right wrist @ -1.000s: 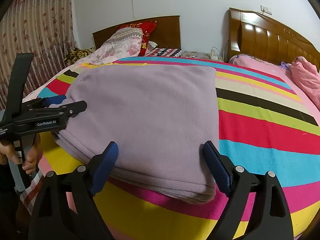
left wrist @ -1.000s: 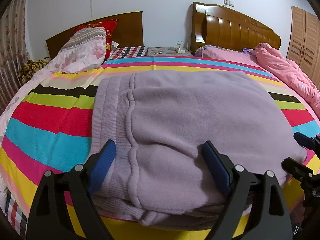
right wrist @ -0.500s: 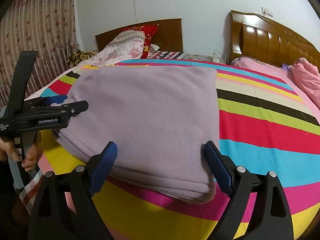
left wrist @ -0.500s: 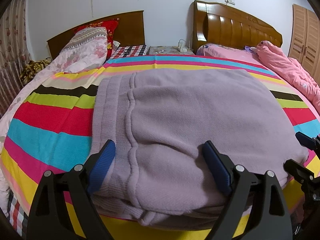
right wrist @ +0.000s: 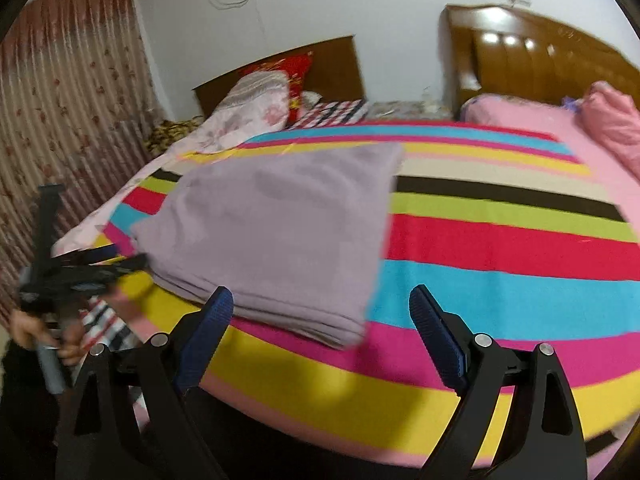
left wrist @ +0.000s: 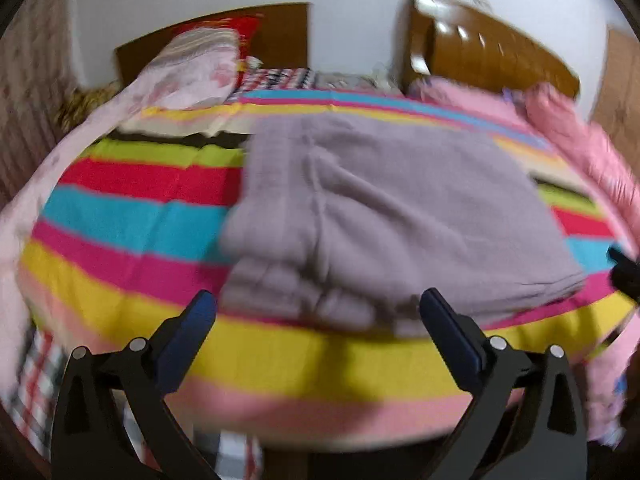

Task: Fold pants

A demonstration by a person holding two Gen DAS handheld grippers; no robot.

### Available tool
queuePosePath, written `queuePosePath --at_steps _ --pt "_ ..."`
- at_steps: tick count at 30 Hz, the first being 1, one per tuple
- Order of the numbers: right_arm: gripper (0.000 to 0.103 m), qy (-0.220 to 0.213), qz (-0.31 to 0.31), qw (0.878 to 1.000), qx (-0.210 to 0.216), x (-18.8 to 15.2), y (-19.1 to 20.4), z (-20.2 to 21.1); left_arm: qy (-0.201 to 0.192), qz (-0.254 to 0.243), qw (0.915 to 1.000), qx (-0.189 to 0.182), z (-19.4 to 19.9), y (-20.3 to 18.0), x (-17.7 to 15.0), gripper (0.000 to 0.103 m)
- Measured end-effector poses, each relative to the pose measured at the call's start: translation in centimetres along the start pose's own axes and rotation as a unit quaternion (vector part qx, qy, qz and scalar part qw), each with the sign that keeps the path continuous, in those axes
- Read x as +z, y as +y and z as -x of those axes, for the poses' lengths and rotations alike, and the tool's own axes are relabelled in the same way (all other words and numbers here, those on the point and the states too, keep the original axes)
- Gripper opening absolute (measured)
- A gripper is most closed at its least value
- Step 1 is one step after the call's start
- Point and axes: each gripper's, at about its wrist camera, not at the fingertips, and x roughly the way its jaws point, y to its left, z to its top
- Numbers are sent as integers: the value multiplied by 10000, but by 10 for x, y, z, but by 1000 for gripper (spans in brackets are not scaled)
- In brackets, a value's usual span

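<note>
Both grippers are being drawn back from the folded pants [left wrist: 384, 216] | left gripper [left wrist: 316, 312] fingers just opened wider, right gripper [right wrist: 320, 312] fingers released, nothing between | fold judged finished

A home bedroom: striped bedspread [right wrist: 500, 240], pillows [right wrist: 256, 108], wooden headboards [right wrist: 532, 64], curtain [right wrist: 68, 120].

White wall [right wrist: 400, 12] up at my 12 o'clock, two wooden headboards against it: the dark one [right wrist: 332, 68] around 11, the glossy one [right wrist: 532, 60] at 1. Flowery curtain [right wrist: 76, 120] at 9.
</note>
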Motion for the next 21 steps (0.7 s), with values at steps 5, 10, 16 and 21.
queuePosePath --at_steps 5,10,16,21 --pt "87 -116 -476 9988 -38 -14 -21 23 -990 -405 9915 740 61 -12 -11 101" --pt "87 -590 -515 9967 -223 -9 -13 48 -2130 -931 9571 1731 117 -56 -11 102" --pt "88 -1295 -308 9910 -110 -3 16 83 -2434 -204 9632 1118 137 -73 -8 102" --pt "95 -1106 42 9938 -104 -26 41 76 -1614 596 9850 141 102 -62 -20 101"
